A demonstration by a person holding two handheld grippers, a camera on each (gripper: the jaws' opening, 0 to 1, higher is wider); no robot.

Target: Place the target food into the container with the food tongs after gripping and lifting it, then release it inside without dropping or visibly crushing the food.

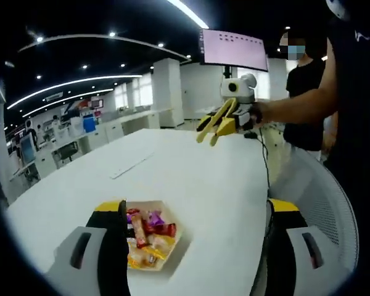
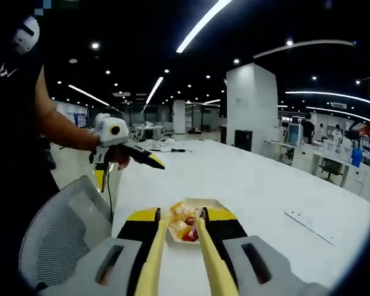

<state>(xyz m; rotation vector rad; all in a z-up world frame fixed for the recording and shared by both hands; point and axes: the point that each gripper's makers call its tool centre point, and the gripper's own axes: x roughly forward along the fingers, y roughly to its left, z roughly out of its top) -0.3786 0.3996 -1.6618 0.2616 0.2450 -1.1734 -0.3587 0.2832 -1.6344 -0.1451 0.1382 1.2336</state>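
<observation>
- Nearest in the left gripper view: black jaws of the left hand-held gripper, spread wide and holding nothing, hovering over the white worktop.
- Just beyond the left jaw, partly hidden by it: a shallow paper tray of wrapped sweets, lying on the worktop near its edge.
- In the right gripper view: right hand-held gripper clamped onto yellow food tongs, tong arms apart, tips empty and pointing toward the tray.
- Also seen in the left gripper view, raised well above the worktop and well apart from the tray.
- Progress, judged: nothing gripped or lifted yet; picking, carrying and releasing all left to do; receiving container not identifiable.
- Room: broad bare worktop beyond the tray; grey mesh chair close by the near edge; a flat white strip lying well apart.
</observation>
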